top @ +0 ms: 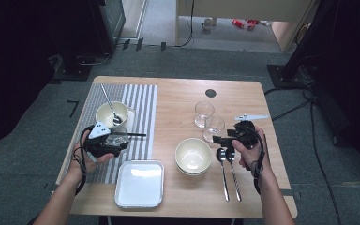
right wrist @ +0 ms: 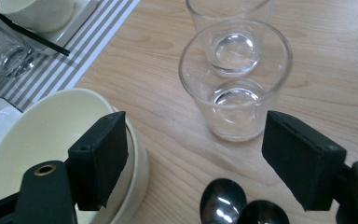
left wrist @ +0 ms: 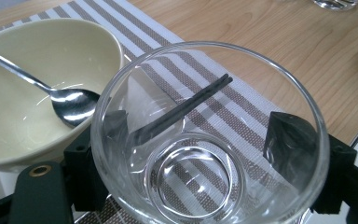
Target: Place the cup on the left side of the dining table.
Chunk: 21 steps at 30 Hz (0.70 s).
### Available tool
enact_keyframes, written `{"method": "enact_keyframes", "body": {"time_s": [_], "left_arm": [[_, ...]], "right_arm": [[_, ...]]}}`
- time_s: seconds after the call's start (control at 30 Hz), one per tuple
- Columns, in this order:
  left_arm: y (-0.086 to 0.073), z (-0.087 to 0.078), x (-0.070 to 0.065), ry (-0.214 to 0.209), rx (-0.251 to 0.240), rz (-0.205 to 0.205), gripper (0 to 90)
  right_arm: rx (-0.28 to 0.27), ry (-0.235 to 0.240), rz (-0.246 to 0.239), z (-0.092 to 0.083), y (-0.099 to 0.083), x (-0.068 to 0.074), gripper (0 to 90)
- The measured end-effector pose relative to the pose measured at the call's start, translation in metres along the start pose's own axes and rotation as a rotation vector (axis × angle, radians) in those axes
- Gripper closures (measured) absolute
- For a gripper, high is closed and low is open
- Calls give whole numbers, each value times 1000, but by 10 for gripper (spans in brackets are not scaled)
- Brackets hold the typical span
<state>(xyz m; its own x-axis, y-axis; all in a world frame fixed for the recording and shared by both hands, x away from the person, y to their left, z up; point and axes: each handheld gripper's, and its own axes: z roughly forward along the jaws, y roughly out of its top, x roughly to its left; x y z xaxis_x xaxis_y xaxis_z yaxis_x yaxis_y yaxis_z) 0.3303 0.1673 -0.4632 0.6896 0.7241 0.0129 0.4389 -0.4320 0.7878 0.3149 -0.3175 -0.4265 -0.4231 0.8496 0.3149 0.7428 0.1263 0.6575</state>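
Grey carpet surrounds a light wooden table [top: 178, 93] with a grey-and-white striped placemat [top: 140, 101] on its left part. Your left gripper [top: 117, 139] sits over the placemat with its jaws closed on a clear glass [left wrist: 209, 135], one pad pressing each side of the wall; in the left gripper view the mouth of the glass faces the camera and the striped mat shows through its base. Just beyond the glass lie a pair of dark chopsticks [left wrist: 186, 107], running away from the jaws across the mat. To the jaws' left, close to the glass, stands a cream bowl [left wrist: 37, 60] with a metal spoon [left wrist: 72, 102] resting inside. Nearer you than the left gripper lies a white square plate [top: 139, 183]. Your right gripper [top: 226, 139] holds nothing; its jaws stand wide apart. Straight ahead between them stands a second glass [right wrist: 235, 77] on bare wood, with a third glass [right wrist: 223, 14] directly behind it and overlapping it in the right gripper view. Against its left jaw sit two stacked cream bowls [right wrist: 51, 140]. Below the jaws, close in, lie two spoons [right wrist: 242, 207] side by side, bowls toward the gripper. Whether the stacked bowls touch the left pad I cannot tell.
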Motion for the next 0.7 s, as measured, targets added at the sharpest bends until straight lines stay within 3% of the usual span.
{"method": "enact_keyframes", "body": {"time_s": [0.27,0.43,0.7], "left_arm": [[-10,-5,0,4,24,6,199],[-18,0,4,17,31,-17,199],[-23,1,6,14,-5,-21,198]], "right_arm": [[-2,-5,21,-8,-12,-8,228],[6,-17,32,-9,-20,-15,230],[10,-21,53,-10,-32,-23,233]]}}
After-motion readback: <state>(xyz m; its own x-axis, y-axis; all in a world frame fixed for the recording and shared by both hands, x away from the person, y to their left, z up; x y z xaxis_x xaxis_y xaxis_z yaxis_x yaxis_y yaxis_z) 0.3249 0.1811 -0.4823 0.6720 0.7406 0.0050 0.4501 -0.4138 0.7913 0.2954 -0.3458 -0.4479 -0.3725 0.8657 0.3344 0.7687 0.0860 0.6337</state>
